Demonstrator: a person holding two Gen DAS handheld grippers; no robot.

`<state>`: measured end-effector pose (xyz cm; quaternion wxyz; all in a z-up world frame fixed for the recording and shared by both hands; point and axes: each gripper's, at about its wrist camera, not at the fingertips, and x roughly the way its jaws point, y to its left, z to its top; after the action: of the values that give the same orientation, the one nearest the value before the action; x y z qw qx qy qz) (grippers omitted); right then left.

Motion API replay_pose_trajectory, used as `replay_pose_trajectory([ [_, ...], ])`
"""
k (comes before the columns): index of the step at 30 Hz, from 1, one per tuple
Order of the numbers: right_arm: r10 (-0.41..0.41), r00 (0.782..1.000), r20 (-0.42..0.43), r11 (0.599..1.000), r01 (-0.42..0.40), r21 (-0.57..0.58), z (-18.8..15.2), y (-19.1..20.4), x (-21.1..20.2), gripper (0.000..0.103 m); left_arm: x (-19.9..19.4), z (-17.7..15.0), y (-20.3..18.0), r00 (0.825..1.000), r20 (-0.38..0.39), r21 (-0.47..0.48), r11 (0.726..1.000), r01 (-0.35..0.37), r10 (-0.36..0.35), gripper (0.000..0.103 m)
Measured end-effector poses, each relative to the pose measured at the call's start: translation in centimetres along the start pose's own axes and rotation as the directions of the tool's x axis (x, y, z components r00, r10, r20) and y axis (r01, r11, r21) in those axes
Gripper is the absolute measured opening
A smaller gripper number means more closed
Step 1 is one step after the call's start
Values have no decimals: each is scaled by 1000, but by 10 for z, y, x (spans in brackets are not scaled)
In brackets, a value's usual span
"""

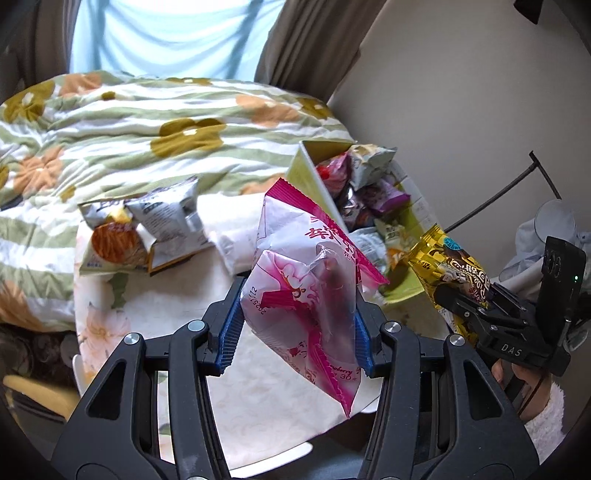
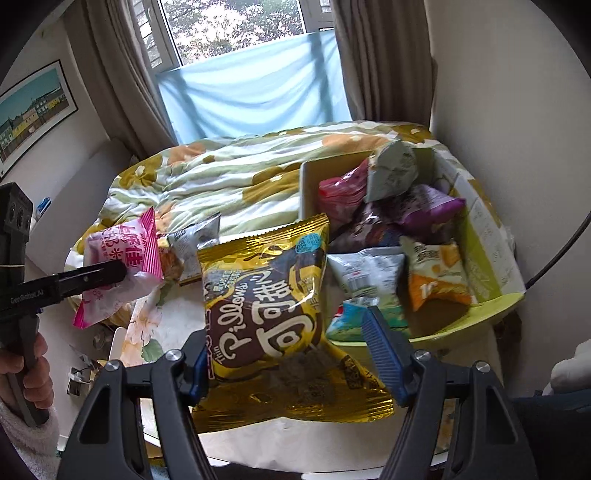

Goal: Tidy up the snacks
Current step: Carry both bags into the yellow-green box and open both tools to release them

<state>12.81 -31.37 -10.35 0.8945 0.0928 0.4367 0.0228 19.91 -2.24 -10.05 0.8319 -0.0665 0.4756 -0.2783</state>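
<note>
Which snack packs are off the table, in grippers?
Two: the pink-and-white pack in the left gripper and the gold pack in the right gripper. The others lie on the table or in the green box.

A home bedroom: rumpled floral duvet (image 1: 147,122), curtained window (image 2: 236,33).

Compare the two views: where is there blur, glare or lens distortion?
Left wrist view: the pink packet in the left tool is sharp, the box's snacks smeared, edges bowed by fisheye. Right wrist view: the window is overexposed, the gold packet glints, the box is slightly blurred.
</note>
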Motion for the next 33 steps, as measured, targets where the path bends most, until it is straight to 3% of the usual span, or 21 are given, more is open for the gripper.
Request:
replay_pose_trajectory([
  [11,-29,997,76,998,25,54,52,-115,-45,68,102,36,-139,997,-45,40,997,66,-64,47],
  [17,2,999,48,998,-5,59,67,-160,-38,68,167,36,-185,990,-122,35,996,78,-73,47],
  [19,16,999,29,998,-18,62,70,-170,-29,68,182,36,-196,988,-136,50,995,85,-77,53],
  [20,23,1000,21,998,-24,63,70,-174,-25,68,189,35,-200,988,-145,63,996,63,-54,65],
  [21,30,999,12,998,-31,63,70,-178,-20,68,194,33,-202,988,-151,73,997,25,-14,89],
  [23,41,999,-7,997,-41,60,68,-181,-9,68,198,28,-199,989,-143,72,997,-11,21,103],
  [26,49,998,-35,998,-47,51,64,-183,7,68,196,22,-184,987,-155,36,999,-28,33,103],
  [30,60,996,-69,997,-57,45,60,-182,28,68,192,19,-164,978,-159,39,991,-130,134,103],
  [33,88,993,-80,995,-84,54,59,-176,39,68,182,17,-148,976,-154,8,988,-155,154,103],
])
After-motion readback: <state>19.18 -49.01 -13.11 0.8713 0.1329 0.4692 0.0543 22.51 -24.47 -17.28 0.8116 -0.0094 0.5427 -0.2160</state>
